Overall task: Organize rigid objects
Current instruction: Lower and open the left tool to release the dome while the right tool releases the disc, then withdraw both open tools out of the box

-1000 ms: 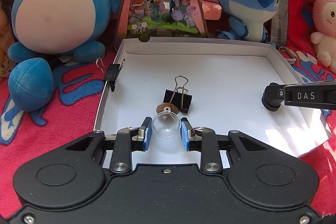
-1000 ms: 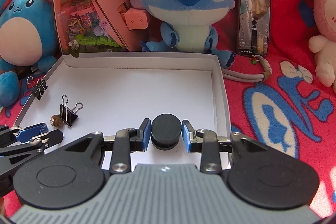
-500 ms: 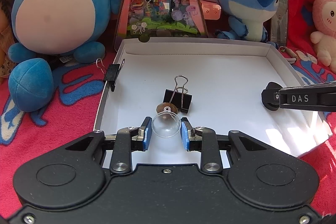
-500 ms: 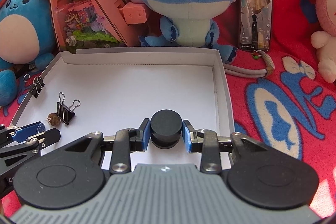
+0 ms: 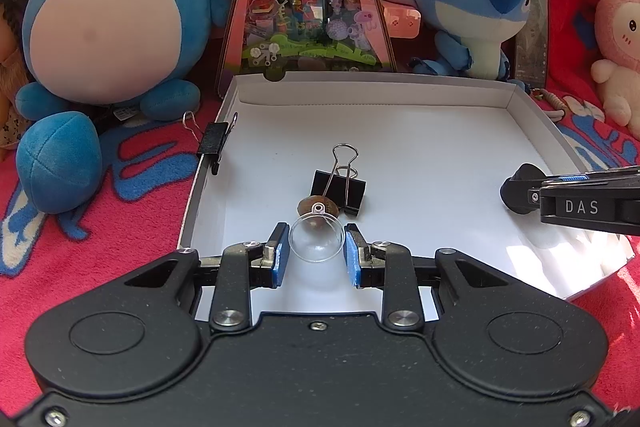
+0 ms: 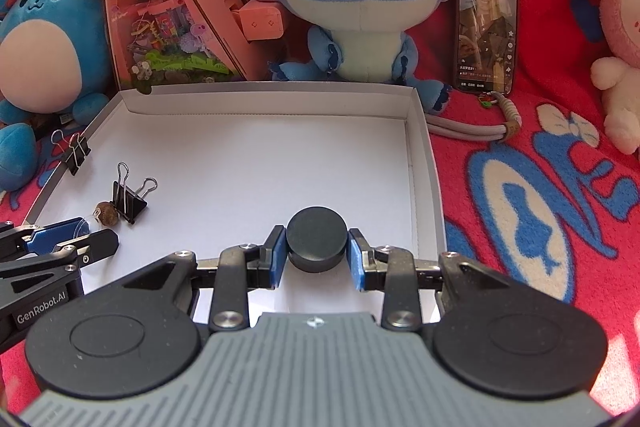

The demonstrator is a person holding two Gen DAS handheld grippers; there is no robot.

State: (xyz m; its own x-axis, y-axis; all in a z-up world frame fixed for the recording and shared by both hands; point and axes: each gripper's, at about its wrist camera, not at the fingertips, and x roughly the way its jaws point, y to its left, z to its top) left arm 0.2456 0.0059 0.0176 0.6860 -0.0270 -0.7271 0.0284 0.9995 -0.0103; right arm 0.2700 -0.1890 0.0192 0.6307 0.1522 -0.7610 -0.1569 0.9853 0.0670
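Puck, black and round, sits on the floor of the white tray near its right wall, between the blue pads of the right gripper; a thin gap shows on each side, so the pads stand just off it. Near the tray's left side, the left gripper is closed on a clear dome. Just beyond the dome lie a brown nut and a black clip. A second clip grips the left wall. Plush toys line the far side.
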